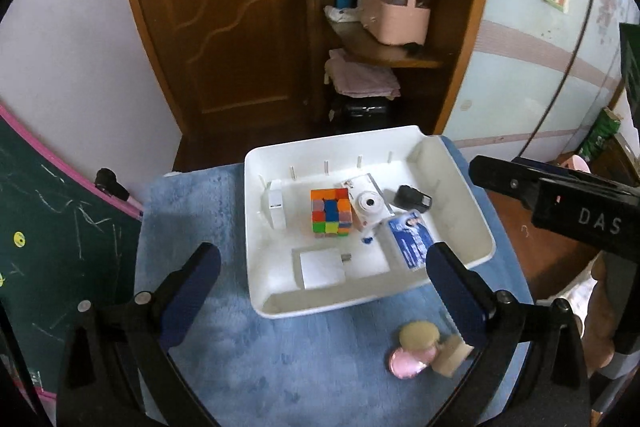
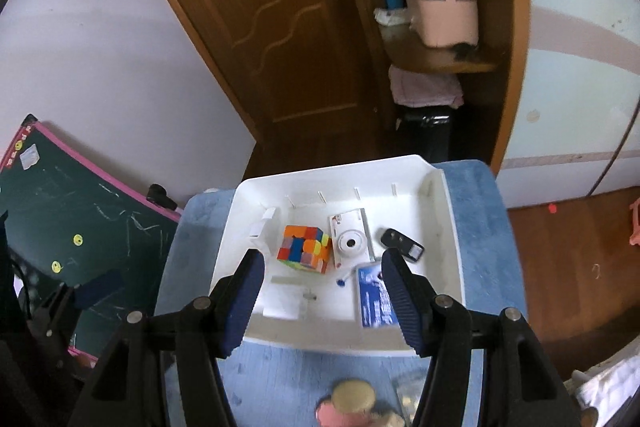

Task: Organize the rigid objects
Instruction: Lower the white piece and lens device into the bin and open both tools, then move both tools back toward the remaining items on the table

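Observation:
A white tray (image 1: 476, 211) lies on a blue fluffy mat (image 1: 224, 339). Inside it are a colour cube (image 1: 331, 213), a white camera (image 1: 366, 207), a black car key (image 1: 414, 199), a blue card (image 1: 412, 239), a flat white adapter (image 1: 322, 267) and a small white box (image 1: 276, 205). My left gripper (image 1: 323, 253) hangs open and empty above the tray's near edge. In the right wrist view the cube (image 2: 306, 249), camera (image 2: 352, 241) and key (image 2: 402, 245) show beyond my right gripper (image 2: 322, 254), which is open with nothing between its pads.
A pink and tan round trinket (image 1: 416, 349) lies on the mat in front of the tray. A green chalkboard (image 1: 48, 227) leans at the left. A wooden door (image 1: 224, 27) and shelves with a pink basket (image 1: 396, 15) stand behind. Wooden floor (image 2: 568, 267) lies to the right.

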`<state>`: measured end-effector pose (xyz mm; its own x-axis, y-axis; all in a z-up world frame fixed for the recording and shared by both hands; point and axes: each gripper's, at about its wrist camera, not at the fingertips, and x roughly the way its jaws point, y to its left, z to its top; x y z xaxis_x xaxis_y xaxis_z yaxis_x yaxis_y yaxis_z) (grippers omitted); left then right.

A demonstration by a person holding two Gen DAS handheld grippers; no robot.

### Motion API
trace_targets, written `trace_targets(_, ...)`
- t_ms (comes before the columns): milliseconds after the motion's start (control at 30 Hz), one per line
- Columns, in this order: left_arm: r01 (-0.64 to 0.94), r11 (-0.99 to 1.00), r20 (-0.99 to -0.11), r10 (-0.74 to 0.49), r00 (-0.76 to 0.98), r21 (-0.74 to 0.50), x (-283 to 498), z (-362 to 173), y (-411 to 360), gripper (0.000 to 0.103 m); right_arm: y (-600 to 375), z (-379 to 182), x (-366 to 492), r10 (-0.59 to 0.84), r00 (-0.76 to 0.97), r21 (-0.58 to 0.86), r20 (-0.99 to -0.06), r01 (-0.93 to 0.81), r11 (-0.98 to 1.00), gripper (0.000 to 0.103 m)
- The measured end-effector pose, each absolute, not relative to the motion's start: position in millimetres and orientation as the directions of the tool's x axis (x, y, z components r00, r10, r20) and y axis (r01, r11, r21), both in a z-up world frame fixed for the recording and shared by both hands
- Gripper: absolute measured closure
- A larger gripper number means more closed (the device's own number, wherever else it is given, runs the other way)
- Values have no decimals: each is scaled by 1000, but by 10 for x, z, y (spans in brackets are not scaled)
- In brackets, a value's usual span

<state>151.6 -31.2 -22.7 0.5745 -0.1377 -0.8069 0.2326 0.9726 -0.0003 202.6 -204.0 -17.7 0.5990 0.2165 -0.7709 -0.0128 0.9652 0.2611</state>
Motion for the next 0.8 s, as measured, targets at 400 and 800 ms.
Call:
trace_targets(400, 302, 953, -801, -170, 574, 14, 943, 69, -77, 1, -1882, 68, 1178, 137, 642, 236, -754, 71, 969, 41)
trace_targets(800, 388, 921, -766, -222, 604, 38, 442, 166, 143, 1, -1682, 144, 141, -2, 688, 151, -725, 162, 975, 35)
